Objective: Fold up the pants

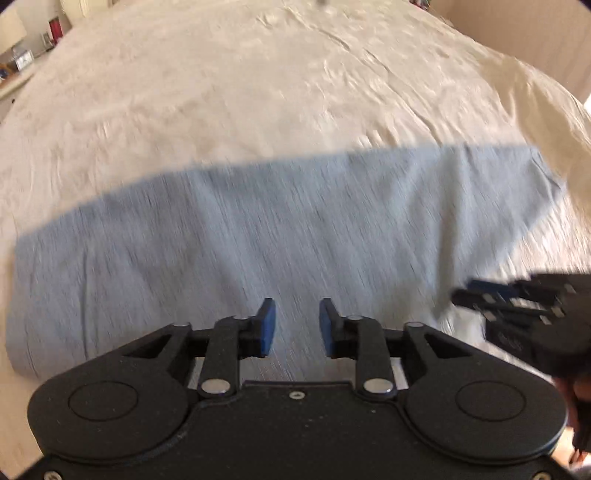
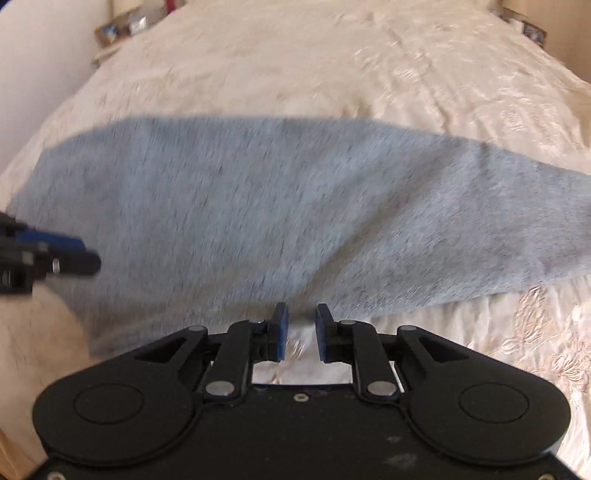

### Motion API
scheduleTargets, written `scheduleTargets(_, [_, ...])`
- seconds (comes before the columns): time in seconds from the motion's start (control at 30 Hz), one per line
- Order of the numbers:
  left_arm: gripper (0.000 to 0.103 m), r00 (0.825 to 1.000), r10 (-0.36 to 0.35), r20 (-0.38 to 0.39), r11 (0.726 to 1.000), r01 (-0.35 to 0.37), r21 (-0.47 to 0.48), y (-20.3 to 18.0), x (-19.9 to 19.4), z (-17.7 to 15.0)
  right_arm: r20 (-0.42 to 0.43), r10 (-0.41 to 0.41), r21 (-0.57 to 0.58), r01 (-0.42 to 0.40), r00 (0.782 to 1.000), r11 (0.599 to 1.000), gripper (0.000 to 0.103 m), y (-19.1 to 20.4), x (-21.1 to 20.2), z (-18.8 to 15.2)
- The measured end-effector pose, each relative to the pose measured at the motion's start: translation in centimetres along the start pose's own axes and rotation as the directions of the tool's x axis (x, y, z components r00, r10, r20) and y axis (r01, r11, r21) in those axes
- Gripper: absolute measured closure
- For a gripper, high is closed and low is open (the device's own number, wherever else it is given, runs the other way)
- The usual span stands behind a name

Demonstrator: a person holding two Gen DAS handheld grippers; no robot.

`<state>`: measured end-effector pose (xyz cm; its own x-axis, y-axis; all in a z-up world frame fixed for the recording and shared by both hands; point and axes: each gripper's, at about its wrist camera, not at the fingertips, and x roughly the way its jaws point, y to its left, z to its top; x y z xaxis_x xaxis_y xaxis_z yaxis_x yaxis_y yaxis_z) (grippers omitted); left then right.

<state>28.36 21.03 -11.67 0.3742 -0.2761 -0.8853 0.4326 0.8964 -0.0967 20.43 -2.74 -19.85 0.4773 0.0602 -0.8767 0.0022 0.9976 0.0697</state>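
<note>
The grey pants (image 1: 258, 229) lie flat as a long folded strip across the cream bedspread (image 1: 221, 92); they also show in the right wrist view (image 2: 295, 206). My left gripper (image 1: 297, 325) is open and empty above the near edge of the pants. My right gripper (image 2: 302, 334) is open and empty above the pants' near edge. The right gripper shows at the right of the left wrist view (image 1: 480, 299), and the left gripper shows at the left of the right wrist view (image 2: 74, 258). Both frames are blurred by motion.
The embroidered bedspread (image 2: 406, 55) stretches far beyond the pants. A side table with small items (image 1: 22, 59) stands at the far left. Clutter (image 2: 125, 26) sits past the far end of the bed.
</note>
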Motion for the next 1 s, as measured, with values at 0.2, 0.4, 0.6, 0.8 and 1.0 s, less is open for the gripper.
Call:
scheduleTargets(0.2, [0.062,0.991,0.134,-0.009,0.981,-0.134,-0.141,4.6,6.8,5.1,0.059,-0.010,0.045,0.008,0.998,0.999,0.084,-0.6,-1.0,2.0])
scheduleTargets(0.4, [0.059,0.988,0.131,-0.086,0.919,-0.153,-0.363,9.9,10.9,4.6,0.078,-0.032,0.007,0.031,0.996,0.999,0.084,-0.8,-0.4,3.8])
scheduleTargets(0.6, [0.059,0.972,0.225,-0.065,0.944,-0.234,-0.234,7.4,10.9,4.3,0.073,-0.091,0.007,0.091,0.993,0.996,0.084,-3.0,1.1,6.4])
scheduleTargets(0.8, [0.055,0.945,0.313,-0.091,0.925,-0.325,-0.198,5.8,11.4,4.9,0.034,-0.180,0.026,0.179,0.983,0.983,0.084,-9.2,5.0,8.8])
scheduleTargets(1.0, [0.048,0.901,0.413,-0.130,0.886,-0.431,-0.170,4.2,12.5,5.7,-0.020,-0.247,0.035,0.248,0.969,0.968,0.086,-19.0,9.2,11.4])
